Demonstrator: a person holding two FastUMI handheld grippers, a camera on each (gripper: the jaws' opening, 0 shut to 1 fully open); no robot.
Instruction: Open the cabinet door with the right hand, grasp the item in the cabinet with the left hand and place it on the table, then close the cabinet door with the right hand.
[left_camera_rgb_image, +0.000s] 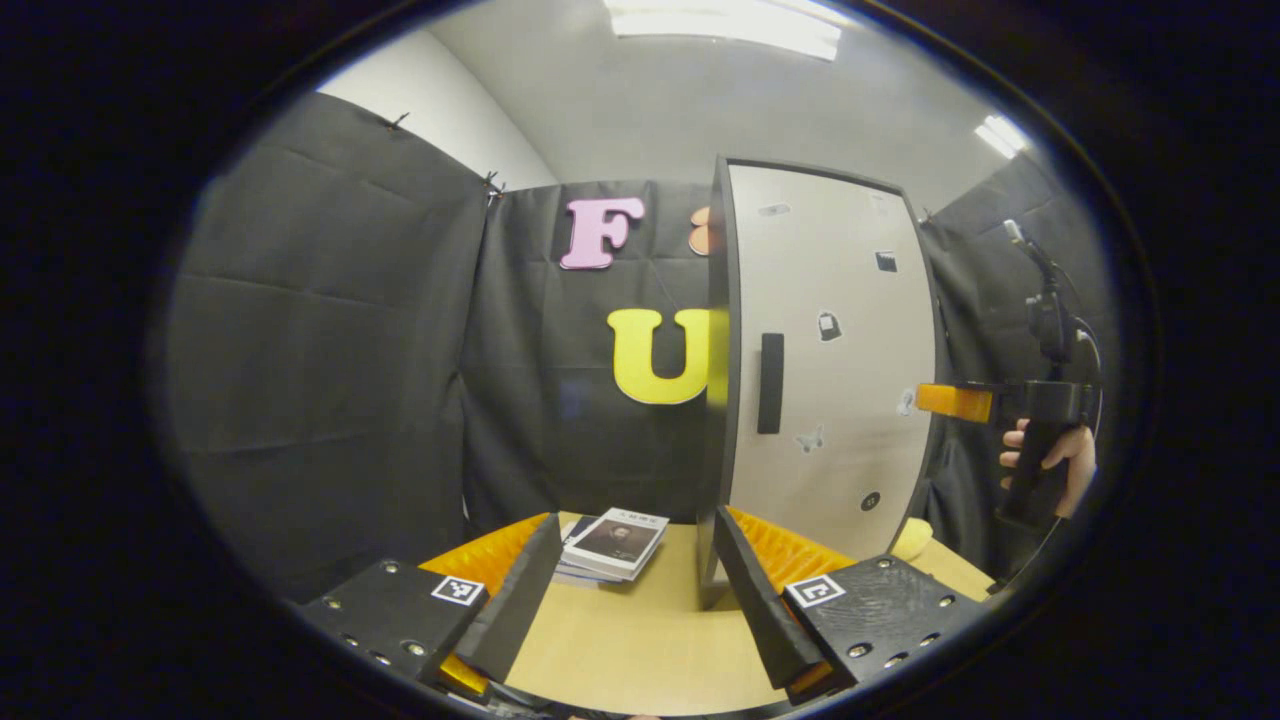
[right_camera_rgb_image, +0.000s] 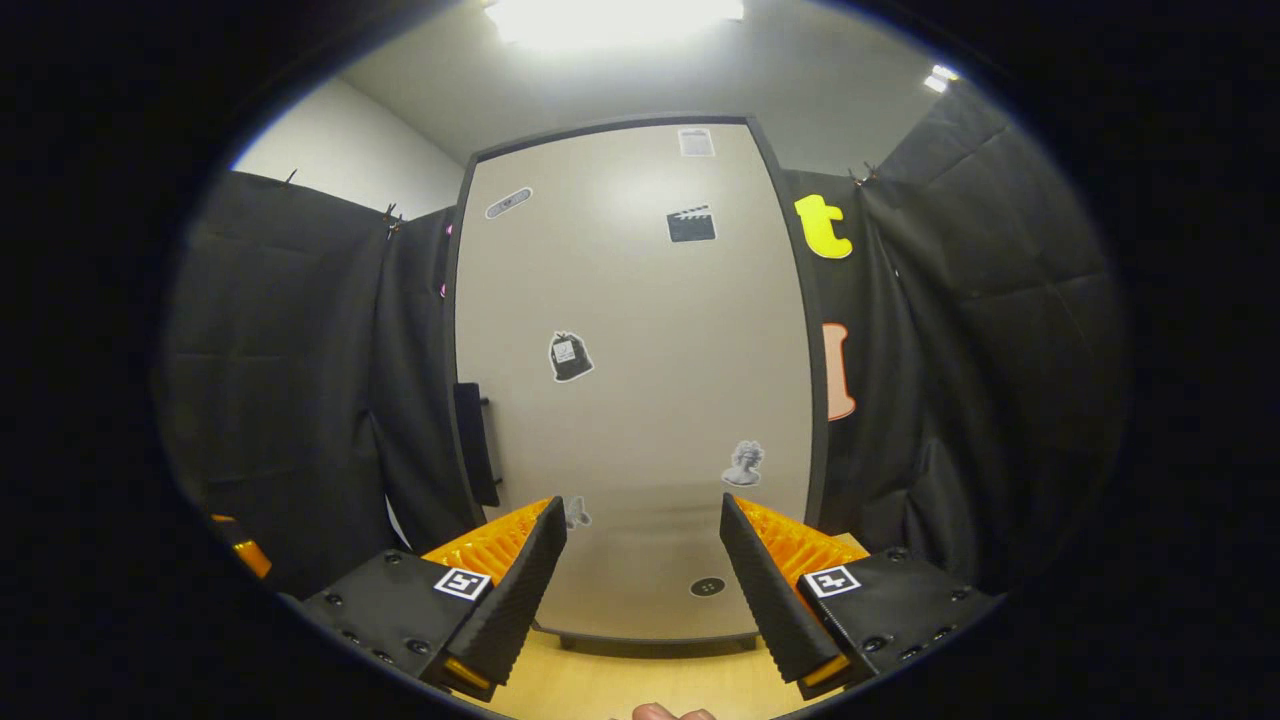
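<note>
The tall beige cabinet with a dark frame (right_camera_rgb_image: 640, 380) stands upright on the light wooden surface (left_camera_rgb_image: 640, 640), its flat door (left_camera_rgb_image: 830, 340) shut and dotted with small stickers. A black vertical bar handle (left_camera_rgb_image: 770, 383) sits on the door's left edge; in the right gripper view the same handle (right_camera_rgb_image: 476, 440) stands out from that edge. Whatever is inside the cabinet is hidden behind the door.

In the left gripper view, the cabinet's near corner comes down just behind the right finger of the left hand-held gripper (left_camera_rgb_image: 640, 600), whose jaws are spread wide with nothing between them. Bare surface lies between its fingers, and a small stack of books (left_camera_rgb_image: 615, 545) lies farther back, left of the cabinet.

The right hand-held gripper (right_camera_rgb_image: 640, 590) faces the door squarely and close, jaws wide apart and holding nothing, both fingers short of the panel. Seen from the left gripper view, this right hand-held gripper (left_camera_rgb_image: 955, 402) reaches toward the cabinet's right edge, held by a hand (left_camera_rgb_image: 1050, 465). Black cloth walls close in behind and on both sides.
</note>
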